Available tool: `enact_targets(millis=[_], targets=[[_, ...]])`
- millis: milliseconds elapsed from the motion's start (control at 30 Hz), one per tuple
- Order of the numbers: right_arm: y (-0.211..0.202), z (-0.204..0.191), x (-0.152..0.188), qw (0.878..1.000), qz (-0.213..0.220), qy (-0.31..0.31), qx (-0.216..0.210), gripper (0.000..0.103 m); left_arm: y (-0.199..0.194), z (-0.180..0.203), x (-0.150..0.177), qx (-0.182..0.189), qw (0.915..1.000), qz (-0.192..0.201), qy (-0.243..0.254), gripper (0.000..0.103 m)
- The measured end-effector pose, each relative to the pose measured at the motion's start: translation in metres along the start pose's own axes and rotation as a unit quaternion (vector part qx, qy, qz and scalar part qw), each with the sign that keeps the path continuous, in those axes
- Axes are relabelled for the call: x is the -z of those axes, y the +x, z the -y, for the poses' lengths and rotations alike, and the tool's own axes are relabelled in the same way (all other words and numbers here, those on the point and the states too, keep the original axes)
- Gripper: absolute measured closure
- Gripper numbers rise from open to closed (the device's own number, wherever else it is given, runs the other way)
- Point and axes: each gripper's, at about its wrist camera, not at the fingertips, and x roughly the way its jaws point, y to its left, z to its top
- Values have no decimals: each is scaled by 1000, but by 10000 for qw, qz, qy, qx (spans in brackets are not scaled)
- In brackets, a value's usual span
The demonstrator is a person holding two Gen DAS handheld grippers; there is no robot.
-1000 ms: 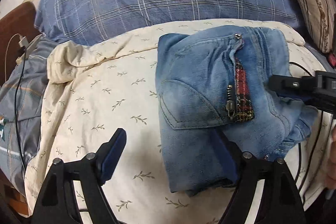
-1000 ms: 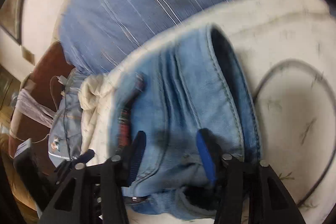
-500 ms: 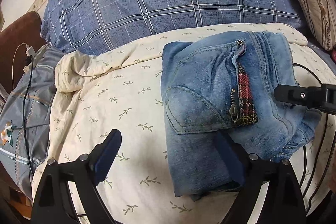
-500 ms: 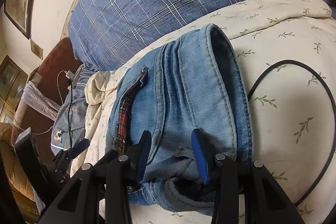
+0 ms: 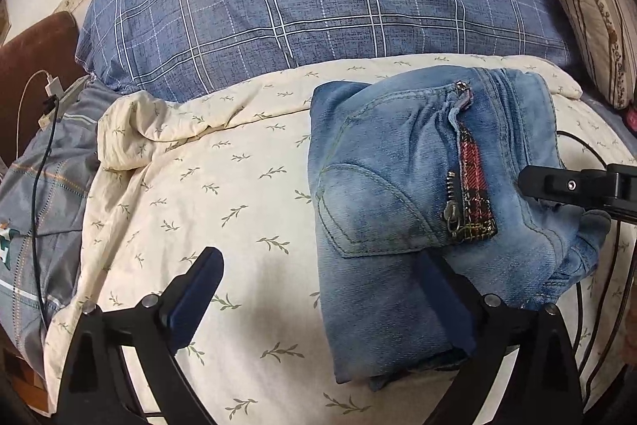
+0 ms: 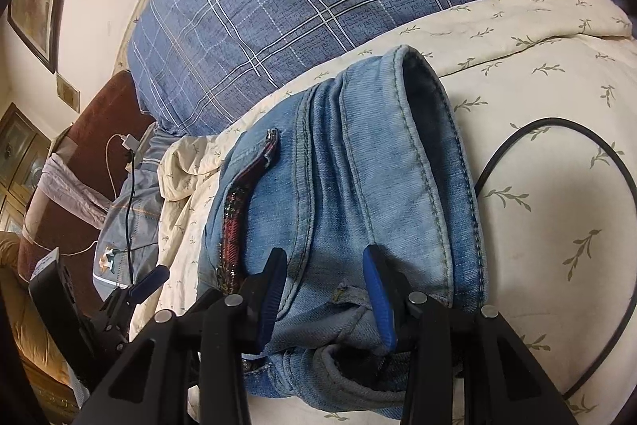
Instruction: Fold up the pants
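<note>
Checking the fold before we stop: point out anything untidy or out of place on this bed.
The jeans are folded into a block, but a crumpled end bulges out of the right side instead of lying flush. A black cable loops on the cream quilt right beside them. Nothing looks damaged.

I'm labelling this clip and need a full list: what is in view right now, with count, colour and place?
jeans: one, light blue, folded bundle on the quilt
quilt: one, cream with leaf sprigs, under the jeans
pillow: one, blue plaid, behind the quilt
striped cushion: one, beige, far right
black cable: one, looped on the quilt right of the jeans
charger cable: white plug, left edge
left tool: open, one finger over the jeans
right tool: open, fingers over the jeans' near end
</note>
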Motion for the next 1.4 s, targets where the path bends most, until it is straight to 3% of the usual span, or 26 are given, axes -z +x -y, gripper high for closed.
enact_targets(millis=[233, 1033, 1400], targets=[[0, -3, 2, 9999, 53, -86, 65, 59, 1, -3, 3, 58, 9999, 156, -10, 1], [-1, -9, 10, 9988, 260, -367, 207, 58, 2, -5, 1, 174, 9997, 141, 9, 1], [-2, -9, 10, 9988, 280, -358, 207, 59, -4, -47, -9, -242, 9957, 345, -829, 1]])
